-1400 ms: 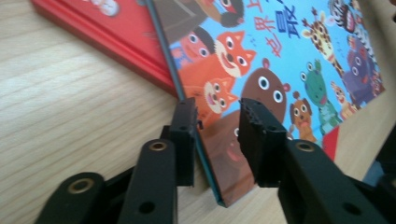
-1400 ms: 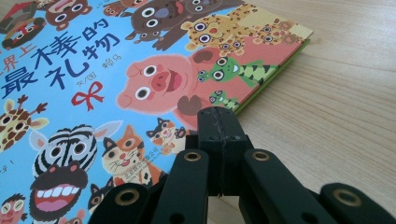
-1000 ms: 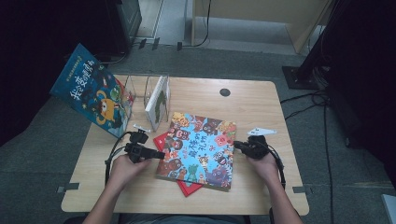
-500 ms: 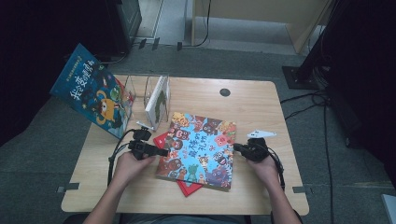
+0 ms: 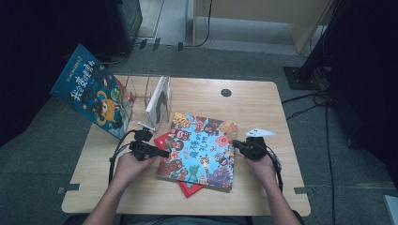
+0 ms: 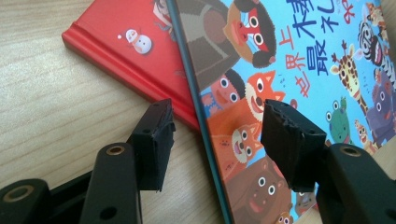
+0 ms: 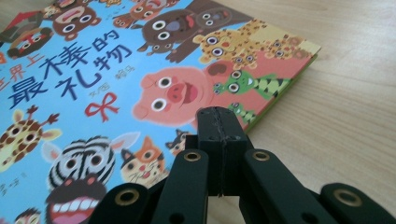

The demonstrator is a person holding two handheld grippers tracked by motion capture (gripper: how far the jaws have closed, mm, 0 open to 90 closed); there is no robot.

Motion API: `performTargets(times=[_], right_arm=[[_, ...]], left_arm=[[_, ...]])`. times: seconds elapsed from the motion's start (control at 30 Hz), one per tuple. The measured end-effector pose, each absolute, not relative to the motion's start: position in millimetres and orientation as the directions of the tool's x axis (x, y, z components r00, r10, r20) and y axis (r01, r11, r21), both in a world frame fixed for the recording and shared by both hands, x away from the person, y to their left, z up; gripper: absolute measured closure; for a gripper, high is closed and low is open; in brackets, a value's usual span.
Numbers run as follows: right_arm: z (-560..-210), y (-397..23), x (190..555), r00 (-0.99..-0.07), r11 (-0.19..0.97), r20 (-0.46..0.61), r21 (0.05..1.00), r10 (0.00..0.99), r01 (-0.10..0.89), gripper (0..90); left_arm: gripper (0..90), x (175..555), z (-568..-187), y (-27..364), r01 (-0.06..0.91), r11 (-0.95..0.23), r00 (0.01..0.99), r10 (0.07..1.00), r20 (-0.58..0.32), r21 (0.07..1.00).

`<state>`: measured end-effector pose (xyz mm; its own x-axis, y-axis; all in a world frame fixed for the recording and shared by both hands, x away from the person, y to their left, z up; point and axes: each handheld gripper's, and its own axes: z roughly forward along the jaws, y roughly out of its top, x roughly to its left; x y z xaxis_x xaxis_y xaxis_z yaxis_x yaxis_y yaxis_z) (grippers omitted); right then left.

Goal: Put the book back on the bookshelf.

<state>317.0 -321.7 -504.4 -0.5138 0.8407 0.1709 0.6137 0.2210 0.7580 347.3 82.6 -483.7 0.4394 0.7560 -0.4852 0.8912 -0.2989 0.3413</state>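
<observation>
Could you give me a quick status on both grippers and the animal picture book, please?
Left gripper open, jaws astride the blue animal book edge. Right gripper shut at its opposite edge. Book flat atop red book. Nothing in the way.

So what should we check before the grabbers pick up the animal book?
1. Left gripper open at the animal book's spine edge: ok, one jaw stands over the cover and the other beyond the edge, pads not pressing.
2. Right gripper ready to grip: not ok, its jaws are shut together at the book's far edge.
3. Animal book lying flat: ok.
4. Red book underneath stays out of the grip: cannot tell, it lies very close to the left jaws.
5. Room in the clear rack on the table: ok, a slot looks free beside the standing book.
</observation>
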Motion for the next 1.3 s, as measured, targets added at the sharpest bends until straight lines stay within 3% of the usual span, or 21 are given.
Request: performTargets(times=[0.13,1.3], right_arm=[[-505,-323,323,-0.486,0.195,0.177,0.761,0.856,0.619,90.0],[-513,-321,330,-0.524,0.209,0.185,0.77,0.831,0.603,90.0]], left_arm=[[44.2,349,-482,80,0.892,-0.302,0.439,0.756,-0.485,0.337],[43.0,378,-479,61,0.928,-0.292,0.373,0.75,-0.547,0.232]])
